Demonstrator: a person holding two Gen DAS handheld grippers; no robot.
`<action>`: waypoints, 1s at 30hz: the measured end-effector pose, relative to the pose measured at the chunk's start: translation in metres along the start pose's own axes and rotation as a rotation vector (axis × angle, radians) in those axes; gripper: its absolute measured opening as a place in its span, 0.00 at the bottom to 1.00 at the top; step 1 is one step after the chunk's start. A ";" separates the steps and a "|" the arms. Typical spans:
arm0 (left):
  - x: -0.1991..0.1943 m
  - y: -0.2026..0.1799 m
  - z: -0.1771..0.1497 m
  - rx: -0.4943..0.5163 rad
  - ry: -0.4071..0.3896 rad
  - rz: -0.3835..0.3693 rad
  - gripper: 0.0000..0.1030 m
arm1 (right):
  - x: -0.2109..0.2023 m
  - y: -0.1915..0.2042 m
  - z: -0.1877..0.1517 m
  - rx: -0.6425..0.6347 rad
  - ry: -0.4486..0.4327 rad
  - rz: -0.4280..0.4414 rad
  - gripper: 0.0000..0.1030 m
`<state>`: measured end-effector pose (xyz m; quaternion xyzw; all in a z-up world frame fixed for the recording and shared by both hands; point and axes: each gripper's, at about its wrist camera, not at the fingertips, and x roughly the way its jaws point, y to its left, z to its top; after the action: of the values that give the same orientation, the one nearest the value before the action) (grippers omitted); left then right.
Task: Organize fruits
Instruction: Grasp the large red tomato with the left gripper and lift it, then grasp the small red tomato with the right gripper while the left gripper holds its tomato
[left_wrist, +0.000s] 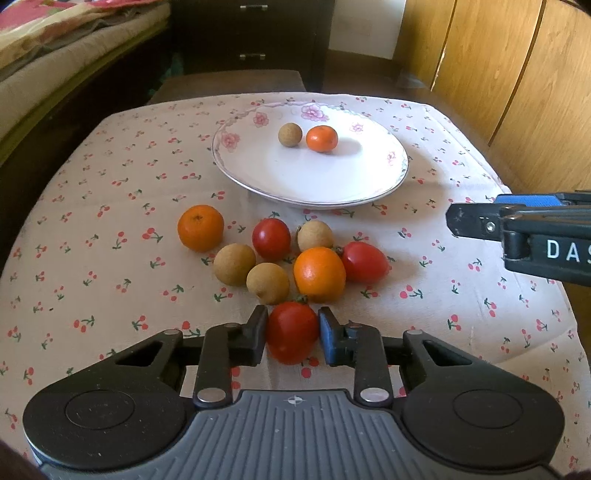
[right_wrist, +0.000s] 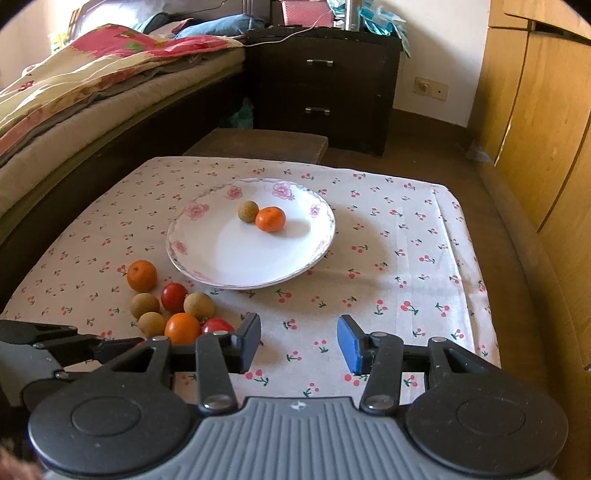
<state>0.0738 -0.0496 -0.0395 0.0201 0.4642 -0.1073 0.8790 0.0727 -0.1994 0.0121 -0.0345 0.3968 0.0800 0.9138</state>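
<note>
We hold the left gripper (left_wrist: 292, 334) low over the cherry-print tablecloth (left_wrist: 110, 192), its jaws clenched on a red tomato (left_wrist: 291, 332): the black pad presses one flank and the blue pad the other. This tomato sits at the near edge of a loose cluster of fruit on the cloth. Just beyond it lie an orange (left_wrist: 319, 274) and two brown longans (left_wrist: 267, 283) (left_wrist: 234, 264), with a second tomato (left_wrist: 271, 238) and a third longan (left_wrist: 315, 236) behind them. A third tomato (left_wrist: 365, 262) touches the orange on its right side, and another orange (left_wrist: 200, 228) stands a little apart at the left.

Farther back rests a white plate (left_wrist: 310, 184) with pink flowers around its rim. On it a small longan (left_wrist: 290, 134) and a small orange (left_wrist: 322, 138) sit side by side near the far part of the dish.

Our right gripper (right_wrist: 299, 343) hovers over bare cloth to the right of the cluster, its jaws released with nothing between them. From the left wrist view it reaches in from the right edge, well apart from the fruit.
</note>
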 end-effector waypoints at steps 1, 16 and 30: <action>-0.001 0.000 0.000 0.003 0.000 0.000 0.36 | 0.000 0.001 0.000 -0.005 0.000 0.001 0.45; -0.009 0.014 -0.002 -0.023 -0.004 -0.018 0.36 | 0.012 0.012 0.000 -0.025 0.032 0.029 0.46; -0.010 0.039 -0.007 -0.076 0.011 -0.039 0.36 | 0.045 0.014 0.004 0.022 0.128 0.123 0.46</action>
<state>0.0709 -0.0090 -0.0379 -0.0218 0.4730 -0.1068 0.8743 0.1036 -0.1800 -0.0175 -0.0050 0.4565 0.1292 0.8803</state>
